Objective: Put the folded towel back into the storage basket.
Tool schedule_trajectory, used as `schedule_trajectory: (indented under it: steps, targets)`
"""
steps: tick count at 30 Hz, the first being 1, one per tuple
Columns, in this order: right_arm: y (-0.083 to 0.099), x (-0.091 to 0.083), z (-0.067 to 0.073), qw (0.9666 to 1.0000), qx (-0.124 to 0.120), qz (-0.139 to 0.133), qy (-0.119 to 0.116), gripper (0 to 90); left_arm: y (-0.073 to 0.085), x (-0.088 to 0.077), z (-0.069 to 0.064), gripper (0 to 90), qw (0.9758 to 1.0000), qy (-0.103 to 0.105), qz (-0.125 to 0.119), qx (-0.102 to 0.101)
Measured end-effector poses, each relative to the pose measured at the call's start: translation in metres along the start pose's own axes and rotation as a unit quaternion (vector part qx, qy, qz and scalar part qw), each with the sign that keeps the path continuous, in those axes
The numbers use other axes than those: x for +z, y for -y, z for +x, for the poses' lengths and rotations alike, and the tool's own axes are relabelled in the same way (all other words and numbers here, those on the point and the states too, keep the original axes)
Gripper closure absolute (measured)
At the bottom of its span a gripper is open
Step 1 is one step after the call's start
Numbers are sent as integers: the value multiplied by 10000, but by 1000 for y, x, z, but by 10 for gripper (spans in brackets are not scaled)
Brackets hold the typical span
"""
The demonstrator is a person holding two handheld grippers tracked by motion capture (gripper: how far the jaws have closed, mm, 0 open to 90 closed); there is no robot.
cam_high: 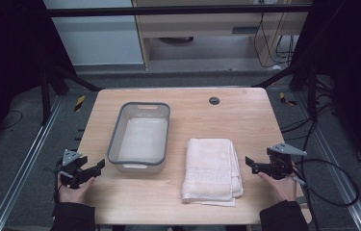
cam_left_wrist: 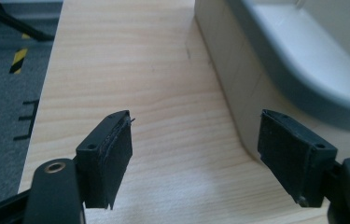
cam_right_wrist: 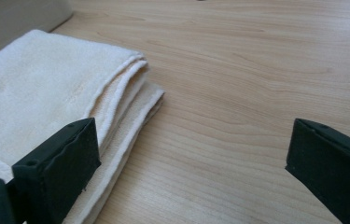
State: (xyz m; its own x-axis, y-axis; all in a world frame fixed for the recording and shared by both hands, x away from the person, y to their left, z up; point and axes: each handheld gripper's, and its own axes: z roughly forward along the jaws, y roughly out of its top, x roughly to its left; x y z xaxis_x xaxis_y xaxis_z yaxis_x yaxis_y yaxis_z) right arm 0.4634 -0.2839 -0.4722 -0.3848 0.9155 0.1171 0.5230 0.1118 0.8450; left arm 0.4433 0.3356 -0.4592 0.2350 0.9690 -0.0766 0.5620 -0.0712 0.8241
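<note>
Wooden table (cam_high: 255, 120) bears folded terry towel (cam_high: 212, 168), seemingly plastic tub (cam_high: 142, 137); both claws gape empty.

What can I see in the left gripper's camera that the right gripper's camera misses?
The left gripper view alone shows the grey-rimmed tub's outer corner and the carpeted floor with a yellow-black marker. The right gripper view alone shows the folded cream towel, its stacked edges beside one jaw. Both share the wooden tabletop and a pair of black jaws standing wide apart, with nothing between them.
</note>
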Motion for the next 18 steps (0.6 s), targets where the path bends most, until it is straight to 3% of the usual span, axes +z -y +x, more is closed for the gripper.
schedule_trajectory:
  steps: [3, 6, 12, 18]
  targets:
    - [-1, -2, 3, 10000, -1, -30, -34, 42, -2, -4, -2, 278, 10000, 29, -80, -10]
    - [-1, -5, 6, 9997, -214, -43, -68, 152, -4, -8, -6, 287, 9999, -1, -169, 33]
    - [-6, -10, 10, 9995, -272, -159, -65, 297, -10, -18, -12, 306, 9992, 43, -389, 2]
    - [-10, -14, 14, 9991, -339, -237, -70, 357, -17, -25, -16, 310, 9985, 111, -524, -72]
